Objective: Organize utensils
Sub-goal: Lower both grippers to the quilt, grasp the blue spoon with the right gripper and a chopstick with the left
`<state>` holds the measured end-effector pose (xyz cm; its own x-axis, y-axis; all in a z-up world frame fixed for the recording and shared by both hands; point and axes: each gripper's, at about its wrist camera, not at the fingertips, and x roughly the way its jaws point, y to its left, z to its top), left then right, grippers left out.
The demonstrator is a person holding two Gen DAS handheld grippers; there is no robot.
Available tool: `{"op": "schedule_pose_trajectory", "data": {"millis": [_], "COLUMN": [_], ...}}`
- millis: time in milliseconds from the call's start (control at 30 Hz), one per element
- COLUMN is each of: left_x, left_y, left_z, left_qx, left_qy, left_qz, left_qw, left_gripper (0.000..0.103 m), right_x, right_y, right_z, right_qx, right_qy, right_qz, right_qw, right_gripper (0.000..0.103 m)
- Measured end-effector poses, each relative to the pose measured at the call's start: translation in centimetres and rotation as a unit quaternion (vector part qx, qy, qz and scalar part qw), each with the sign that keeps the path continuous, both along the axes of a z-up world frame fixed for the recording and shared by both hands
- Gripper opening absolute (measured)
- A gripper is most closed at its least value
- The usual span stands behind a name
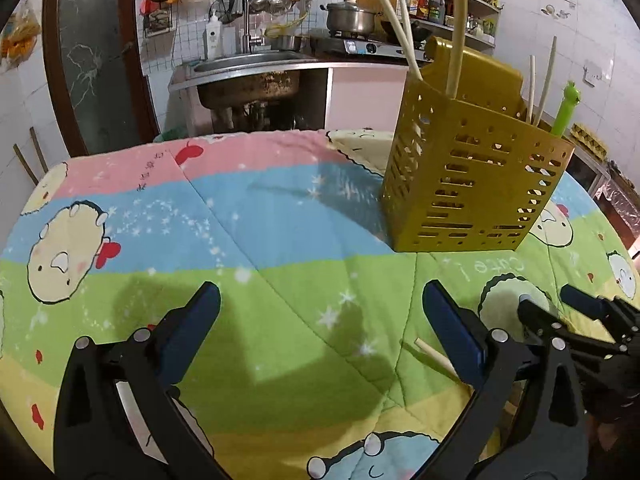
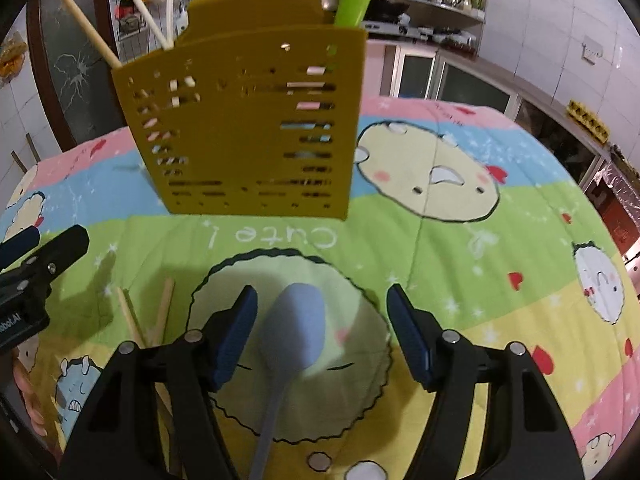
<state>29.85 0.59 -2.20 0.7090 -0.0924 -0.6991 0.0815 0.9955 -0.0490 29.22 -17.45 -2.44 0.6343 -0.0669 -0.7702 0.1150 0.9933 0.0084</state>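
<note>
Blue spoon [image 2: 298, 320]: lies flat on quilt, betw. fingers of right gripper [image 2: 320, 320], not gripped yet.
Right fingers: wide apart.
Left gripper [image 1: 320, 320]: fingers wide too, nothing in them.
Chopsticks [image 2: 160, 316]: on quilt, just beside spoon.
Quilt [image 2: 460, 240]: soft, over the worktop.
Handling: spoon prob. light, stiff, smooth; grab the thin handle.
Yellow basket [image 2: 248, 132]: farther back, upright, w/ sticks inside.

The utensil holder [image 1: 472, 184] looks like matt, perforated mustard plastic; the quilted cloth [image 1: 280, 240] looks soft; the spoon [image 2: 296, 328] looks smooth, matt grey-blue plastic.
</note>
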Motion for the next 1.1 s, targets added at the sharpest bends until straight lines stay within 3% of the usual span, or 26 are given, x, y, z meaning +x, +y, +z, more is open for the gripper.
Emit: {"op": "schedule_pose_trajectory", "data": {"millis": [233, 333, 600, 867, 1100], "left_x": [0.2, 0.1, -0.2, -0.8, -1.1], "left_y": [0.5, 0.1, -2.0, -5.7, -8.4], "left_z": [-0.3, -0.3, -0.2, -0.9, -2.6], "left_qx": [-0.016, -0.013, -0.012, -0.012, 0.004], "left_qy": [0.010, 0.012, 0.022, 0.040, 0.073], "left_qz": [0.011, 0.007, -0.010, -0.044, -0.072], "left_qw": [0.9998, 0.9998, 0.9996, 0.9982, 0.9947], "left_gripper": [0.098, 0.098, 0.098, 0.097, 0.068], "right_x": [0.6, 0.7, 0.0, -1.1, -1.9], "right_y": [0.8, 0.8, -0.5, -4.7, -6.8], "right_z": [-0.8, -0.8, -0.3, 0.0, -0.4], "right_qx": [0.002, 0.007, 0.025, 0.015, 0.016], "right_qy": [0.018, 0.022, 0.008, 0.010, 0.009], "right_qz": [0.003, 0.003, 0.002, -0.018, -0.024], "right_qw": [1.000, 1.000, 1.000, 1.000, 1.000], "right_gripper": [0.046, 0.035, 0.034, 0.033, 0.033]}}
